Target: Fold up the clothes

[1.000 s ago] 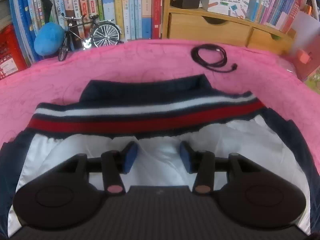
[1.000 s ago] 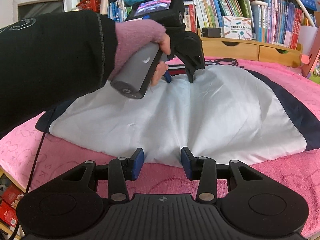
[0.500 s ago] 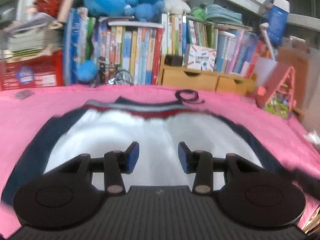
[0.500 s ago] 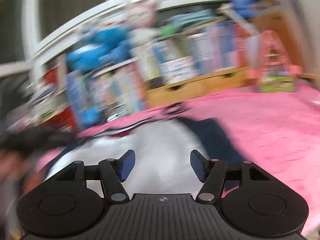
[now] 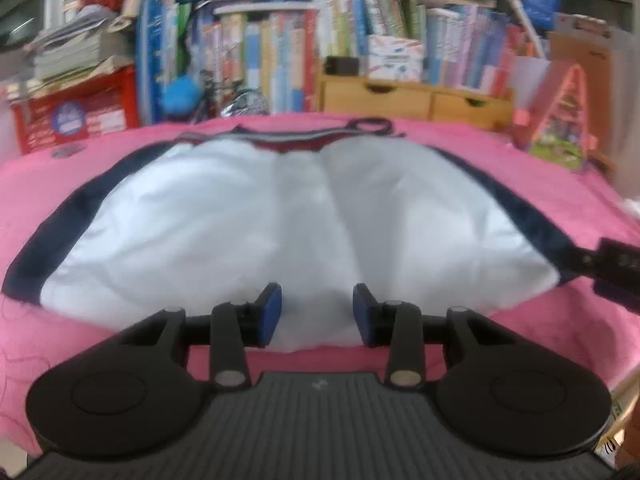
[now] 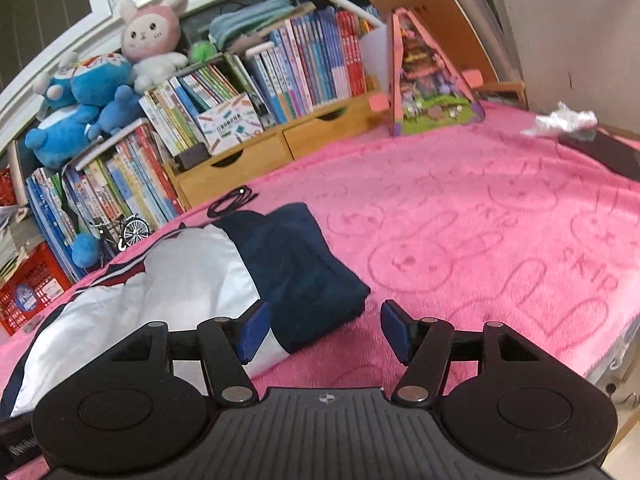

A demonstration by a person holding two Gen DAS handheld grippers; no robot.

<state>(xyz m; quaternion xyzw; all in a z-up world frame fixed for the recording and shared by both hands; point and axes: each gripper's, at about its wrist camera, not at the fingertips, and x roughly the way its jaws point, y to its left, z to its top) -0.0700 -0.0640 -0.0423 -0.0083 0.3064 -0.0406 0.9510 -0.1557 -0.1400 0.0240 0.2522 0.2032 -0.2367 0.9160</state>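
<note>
Garment: a white jacket (image 5: 224, 232) with navy sleeves lies spread flat on the pink blanket (image 5: 520, 168), filling the middle of the left view, collar toward the top of the frame.
Long axis: it runs from the hem at lower centre up to the red-striped collar near the bookshelf (image 5: 280, 60).
Left claw (image 5: 316, 318): jaws parted, holding nothing, poised at the hem's middle.
Right claw (image 6: 326, 332): jaws wide apart and empty, at lower centre of its view; the navy sleeve (image 6: 296, 264) lies just ahead and left, laid along the jacket's side.
Nearer hand: the right claw is closer to that sleeve; the left is closer to the hem.
Stage: sleeves alongside the body fit either a spread jacket or one partly folded.
Containers: wooden drawers (image 6: 280, 148) at upper centre are shut, contents unseen.
</note>
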